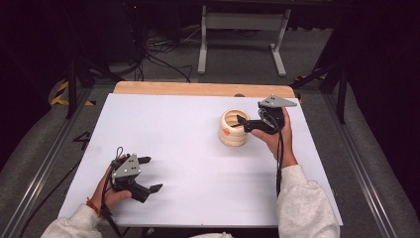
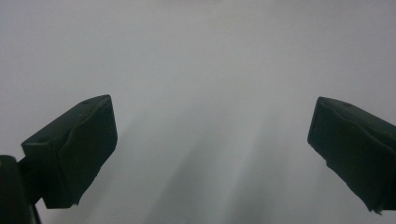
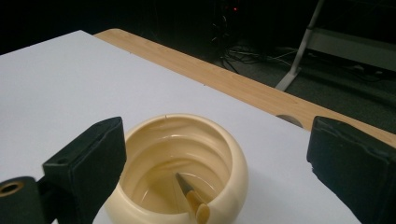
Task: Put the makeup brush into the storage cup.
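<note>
On the left, the left gripper (image 1: 146,174) hovers low over bare white bench (image 1: 188,163) near the front edge, jaws spread wide with nothing between them; the left gripper view gives only blank surface between the 2 black pads. It is well apart from the action, and that is a good place for it: out of the way, yet ready to steady the pot if needed.

Moving right, the cream ribbed pot (image 1: 234,128) stands upright on the bench toward the far right, close to the wooden strip (image 1: 198,89) along the back edge. In the right gripper view, a slim pointed tool (image 3: 190,196) with a yellowish handle and a dark tip leans inside the pot (image 3: 187,163), tip down, handle resting on the near rim.

The right gripper (image 1: 245,123) sits just over that near rim, jaws wide apart, pressing on nothing. The tool looks delivered and let go, so the step in hand reads as the release and retreat.

To do it well: keep the jaws fully spread, lift straight up first so neither pad catches the rim or the handle, then draw back toward the person. A sideways pull risks tipping the light pot or flicking the tool out. Slow and vertical wins here.
</note>
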Motion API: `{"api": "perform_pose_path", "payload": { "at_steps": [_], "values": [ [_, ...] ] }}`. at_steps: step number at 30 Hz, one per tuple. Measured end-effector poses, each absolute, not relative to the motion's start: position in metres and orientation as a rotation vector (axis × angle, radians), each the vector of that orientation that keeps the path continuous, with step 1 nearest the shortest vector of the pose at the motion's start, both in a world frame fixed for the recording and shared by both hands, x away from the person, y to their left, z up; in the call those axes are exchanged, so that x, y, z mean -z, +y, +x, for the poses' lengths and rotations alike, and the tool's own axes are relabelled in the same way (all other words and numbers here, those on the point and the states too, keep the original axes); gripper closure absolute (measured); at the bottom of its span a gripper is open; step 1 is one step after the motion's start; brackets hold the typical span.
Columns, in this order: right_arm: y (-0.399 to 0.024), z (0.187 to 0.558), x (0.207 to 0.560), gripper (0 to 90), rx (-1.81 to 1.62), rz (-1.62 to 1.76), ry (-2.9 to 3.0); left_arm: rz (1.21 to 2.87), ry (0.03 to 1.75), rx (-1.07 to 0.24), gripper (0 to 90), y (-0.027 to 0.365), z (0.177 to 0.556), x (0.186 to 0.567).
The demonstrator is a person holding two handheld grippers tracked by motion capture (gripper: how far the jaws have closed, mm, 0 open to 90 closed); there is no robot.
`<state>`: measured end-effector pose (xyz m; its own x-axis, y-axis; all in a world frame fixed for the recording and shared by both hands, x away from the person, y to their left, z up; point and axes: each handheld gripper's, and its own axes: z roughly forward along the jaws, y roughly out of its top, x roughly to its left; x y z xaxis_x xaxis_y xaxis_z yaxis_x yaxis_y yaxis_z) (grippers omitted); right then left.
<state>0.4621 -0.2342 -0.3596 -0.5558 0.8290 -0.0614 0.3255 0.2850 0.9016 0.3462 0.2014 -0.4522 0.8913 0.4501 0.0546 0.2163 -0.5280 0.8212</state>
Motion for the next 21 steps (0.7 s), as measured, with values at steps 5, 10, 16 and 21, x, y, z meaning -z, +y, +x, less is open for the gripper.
{"api": "perform_pose_path", "payload": {
  "at_steps": [5,10,16,21],
  "values": [
    [-0.236,0.461,0.359,5.6,-1.220,1.032,2.025,2.137,0.482,-0.322,2.4,0.201,0.346,0.452],
    [-0.237,0.459,0.357,5.9,-1.212,1.025,2.018,2.137,0.481,-0.324,2.4,0.202,0.346,0.452],
    [-0.239,0.457,0.355,6.2,-1.177,1.005,2.017,2.139,0.482,-0.325,2.4,0.202,0.346,0.452],
    [-0.241,0.452,0.351,6.6,-1.163,0.986,2.011,2.141,0.483,-0.328,2.4,0.202,0.346,0.452]
  ]
}}
